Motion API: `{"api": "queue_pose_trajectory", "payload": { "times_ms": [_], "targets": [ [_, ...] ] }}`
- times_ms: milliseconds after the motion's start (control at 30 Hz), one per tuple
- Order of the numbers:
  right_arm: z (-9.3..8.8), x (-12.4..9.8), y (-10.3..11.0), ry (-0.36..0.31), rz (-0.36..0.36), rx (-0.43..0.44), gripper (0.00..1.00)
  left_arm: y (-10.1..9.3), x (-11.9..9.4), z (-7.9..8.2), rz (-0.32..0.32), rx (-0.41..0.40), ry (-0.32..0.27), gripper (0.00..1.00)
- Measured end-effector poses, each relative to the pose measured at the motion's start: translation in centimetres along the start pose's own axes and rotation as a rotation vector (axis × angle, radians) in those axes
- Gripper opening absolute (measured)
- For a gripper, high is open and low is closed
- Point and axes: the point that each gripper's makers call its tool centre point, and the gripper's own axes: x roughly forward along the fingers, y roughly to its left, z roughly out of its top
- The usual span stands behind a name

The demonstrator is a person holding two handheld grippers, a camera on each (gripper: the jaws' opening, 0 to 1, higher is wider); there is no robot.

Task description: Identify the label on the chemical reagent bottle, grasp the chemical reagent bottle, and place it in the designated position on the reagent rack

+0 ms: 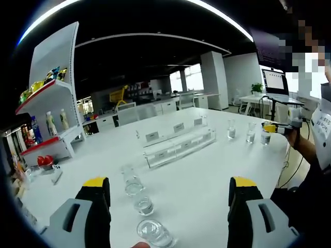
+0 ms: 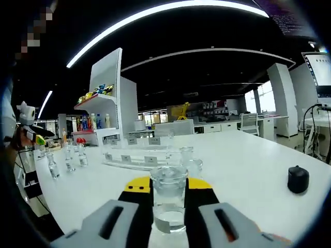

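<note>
A wide white surface (image 2: 243, 165) in a dim open office carries everything. My right gripper (image 2: 168, 206) is clamped on one clear reagent bottle (image 2: 168, 199), held upright above the surface, so I judge the grasp done and the carry underway; next I must read its label and match a slot on the clear reagent rack (image 2: 135, 157) ahead. My left gripper (image 1: 168, 194) stands open, empty, over three bottles (image 1: 143, 204) in a line. Three more stand beyond the rack.
</note>
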Motion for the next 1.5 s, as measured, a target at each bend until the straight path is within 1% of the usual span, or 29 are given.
{"api": "queue_pose_trajectory", "payload": {
  "times_ms": [67, 233, 400, 567, 633, 833, 967, 1100, 1233, 1367, 1500],
  "targets": [
    [1.1, 0.4, 0.1, -0.006, 0.009, -0.007, 0.19, 0.2, -0.1, -0.1, 0.006, 0.001, 0.004, 0.95],
    [4.2, 1.3, 0.9, -0.040, 0.066, 0.036, 0.19, 0.3, -0.3, 0.0, 0.011, 0.002, -0.002, 0.95],
    [6.7, 2.3, 1.9, -0.063, 0.116, 0.028, 0.19, 0.5, -0.4, -0.1, 0.016, -0.001, 0.000, 0.95],
    [8.0, 3.4, 3.1, -0.063, 0.153, 0.039, 0.19, 1.1, -0.4, -0.2, 0.032, -0.001, 0.001, 0.95],
    [8.7, 4.0, 4.2, -0.056, 0.193, 0.042, 0.19, 1.1, -0.3, 0.0, 0.031, 0.003, -0.001, 0.95],
    [10.1, 5.7, 6.5, -0.056, 0.254, 0.016, 0.19, 0.9, -0.2, -0.1, 0.026, 0.017, 0.007, 0.95],
    [11.0, 7.1, 8.1, -0.051, 0.312, 0.038, 0.19, 1.0, -0.3, -0.1, 0.029, 0.017, 0.009, 0.95],
    [12.3, 8.3, 9.5, -0.063, 0.348, 0.052, 0.19, 1.0, -0.5, -0.3, 0.036, 0.023, 0.016, 0.95],
    [13.5, 9.3, 10.5, -0.075, 0.376, 0.050, 0.19, 1.0, -0.8, -0.1, 0.039, 0.019, 0.009, 0.95],
    [15.0, 10.9, 11.7, -0.088, 0.408, 0.050, 0.19, 1.0, -1.1, -0.1, 0.046, 0.025, 0.008, 0.95],
    [15.9, 12.5, 13.0, -0.091, 0.435, 0.043, 0.19, 1.0, -1.4, -0.3, 0.049, 0.021, 0.007, 0.95]
  ]
}}
